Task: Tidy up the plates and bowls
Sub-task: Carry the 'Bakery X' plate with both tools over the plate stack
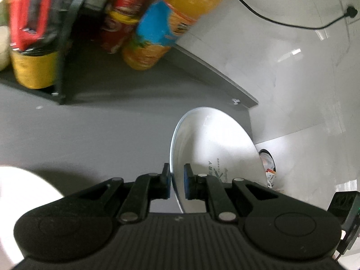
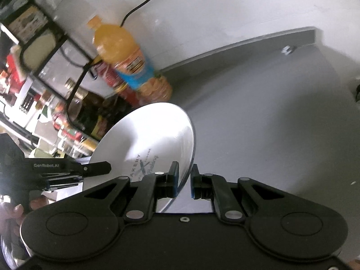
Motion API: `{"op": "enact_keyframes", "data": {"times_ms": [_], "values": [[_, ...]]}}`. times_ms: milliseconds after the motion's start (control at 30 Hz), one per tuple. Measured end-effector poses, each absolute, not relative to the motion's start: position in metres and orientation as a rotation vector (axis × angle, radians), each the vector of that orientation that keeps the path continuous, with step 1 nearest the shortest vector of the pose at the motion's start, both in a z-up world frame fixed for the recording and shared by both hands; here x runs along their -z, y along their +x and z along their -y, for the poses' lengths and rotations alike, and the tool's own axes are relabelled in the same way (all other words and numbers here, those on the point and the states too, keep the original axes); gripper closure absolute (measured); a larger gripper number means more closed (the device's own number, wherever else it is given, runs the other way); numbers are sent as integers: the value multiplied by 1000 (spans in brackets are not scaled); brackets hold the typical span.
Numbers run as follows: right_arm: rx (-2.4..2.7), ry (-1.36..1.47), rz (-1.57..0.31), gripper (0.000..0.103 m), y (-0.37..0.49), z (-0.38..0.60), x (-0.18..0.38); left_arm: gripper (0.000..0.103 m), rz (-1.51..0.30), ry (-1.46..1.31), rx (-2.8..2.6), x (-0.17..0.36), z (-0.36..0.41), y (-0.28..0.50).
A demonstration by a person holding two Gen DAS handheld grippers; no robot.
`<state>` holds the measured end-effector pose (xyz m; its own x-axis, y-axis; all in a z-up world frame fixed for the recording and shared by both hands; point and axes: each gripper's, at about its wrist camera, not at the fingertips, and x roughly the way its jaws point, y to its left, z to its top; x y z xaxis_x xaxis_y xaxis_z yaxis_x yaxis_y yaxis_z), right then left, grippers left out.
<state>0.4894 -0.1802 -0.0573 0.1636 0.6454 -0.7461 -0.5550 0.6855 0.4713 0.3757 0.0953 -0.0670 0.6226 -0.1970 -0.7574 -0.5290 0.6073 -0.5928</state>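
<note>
A white plate [image 1: 213,139] with dark printed lettering is held tilted on edge above the grey counter [image 1: 90,135]. My left gripper [image 1: 177,181] is shut on its left rim, blue pads on either side. In the right wrist view the same plate [image 2: 153,132] shows its face, and my right gripper [image 2: 184,180] is shut on its right rim. The left gripper [image 2: 99,167] reaches in from the left onto the plate's opposite edge, with a person's hand [image 2: 15,211] behind it. Part of another white dish [image 1: 22,193] lies at the lower left.
An orange juice bottle [image 2: 126,56] and red cans [image 1: 126,11] stand by a black wire rack [image 2: 51,36] crowded with bottles and jars. A black cable [image 1: 281,20] runs along the white wall to a plug [image 1: 351,12]. The counter's back edge meets the wall [image 2: 247,42].
</note>
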Motion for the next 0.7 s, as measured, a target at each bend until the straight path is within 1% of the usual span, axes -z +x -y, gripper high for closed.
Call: {"op": "enact_keyframes", "data": {"times_ms": [433,700], "values": [[-903,89,-1148,93,413,138,71,94,-918,-950,-292,77,-132,280],[-908,74,-1171,93,380,123,77,94,-925,-961,-307,88,-144,237]]}}
